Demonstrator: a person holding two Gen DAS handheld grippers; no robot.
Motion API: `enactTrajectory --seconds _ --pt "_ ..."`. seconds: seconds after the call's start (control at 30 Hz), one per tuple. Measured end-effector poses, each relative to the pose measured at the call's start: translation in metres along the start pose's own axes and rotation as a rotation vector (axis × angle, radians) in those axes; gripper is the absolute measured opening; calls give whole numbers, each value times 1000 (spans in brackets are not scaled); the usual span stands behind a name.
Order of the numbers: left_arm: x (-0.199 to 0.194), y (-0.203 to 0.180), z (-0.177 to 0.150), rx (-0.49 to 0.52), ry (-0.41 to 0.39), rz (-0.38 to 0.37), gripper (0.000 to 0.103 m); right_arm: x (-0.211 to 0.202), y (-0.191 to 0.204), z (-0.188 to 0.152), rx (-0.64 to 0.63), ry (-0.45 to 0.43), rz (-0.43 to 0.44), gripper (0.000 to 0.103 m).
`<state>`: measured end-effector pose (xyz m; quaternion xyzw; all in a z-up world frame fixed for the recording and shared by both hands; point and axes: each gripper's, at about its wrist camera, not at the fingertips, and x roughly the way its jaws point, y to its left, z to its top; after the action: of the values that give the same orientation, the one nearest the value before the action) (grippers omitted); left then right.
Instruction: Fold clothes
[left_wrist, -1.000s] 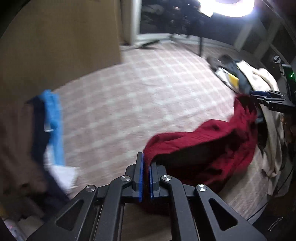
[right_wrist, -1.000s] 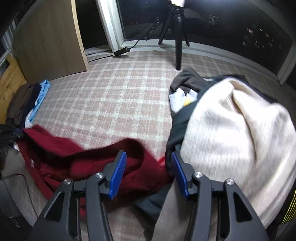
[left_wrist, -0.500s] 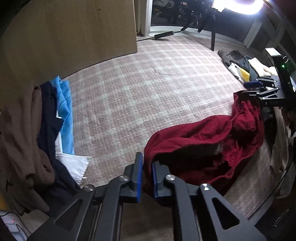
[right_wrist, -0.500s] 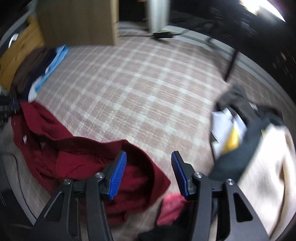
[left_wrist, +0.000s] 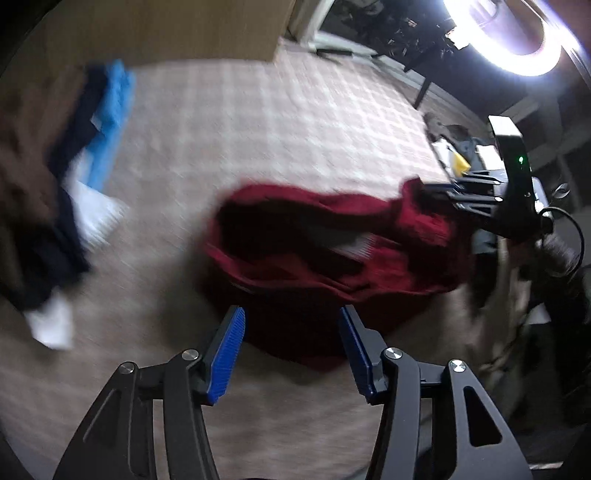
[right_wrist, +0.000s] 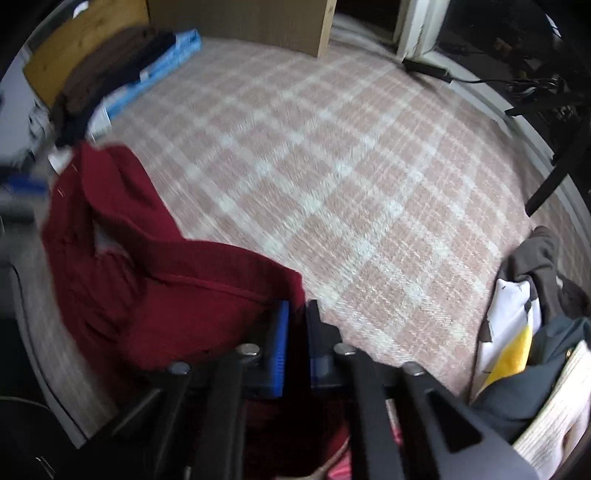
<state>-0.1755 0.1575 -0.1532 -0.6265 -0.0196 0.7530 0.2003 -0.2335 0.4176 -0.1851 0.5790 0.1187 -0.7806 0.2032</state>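
— So, how many things are counted?

— One red sweater (left_wrist: 332, 240), two piles of other clothes and two hand-held grippers are seen on the checked bedspread (right_wrist: 332, 166).

— Where is the sweater placed relative to them?

— It is spread crumpled just ahead of the left hand-held gripper (left_wrist: 291, 347), whose blue pads (left_wrist: 225, 354) are held wide apart with nothing between them. One edge is pinched by the right hand-held gripper (right_wrist: 295, 332), its pads pressed together on the cloth.

— How is the garment described?

— A dark red knit is shown, bunched in folds, with a pale label inside. The left view is blurred. One pile (right_wrist: 118, 85) is stacked at the far left, the other (right_wrist: 535, 332) at the right.
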Motion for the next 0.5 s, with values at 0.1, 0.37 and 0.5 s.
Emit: enactTrajectory --seconds 0.1,0.37,0.5 --pt "16 -16 -3 -58 48 -35 51 -12 4 -5 15 -45 -3 9" --pt "20 -21 6 -201 56 -50 51 -27 11 -19 13 -91 -6 9" --pt "17 -20 10 -235 36 -63 52 -26 7 -20 26 -105 -7 9"
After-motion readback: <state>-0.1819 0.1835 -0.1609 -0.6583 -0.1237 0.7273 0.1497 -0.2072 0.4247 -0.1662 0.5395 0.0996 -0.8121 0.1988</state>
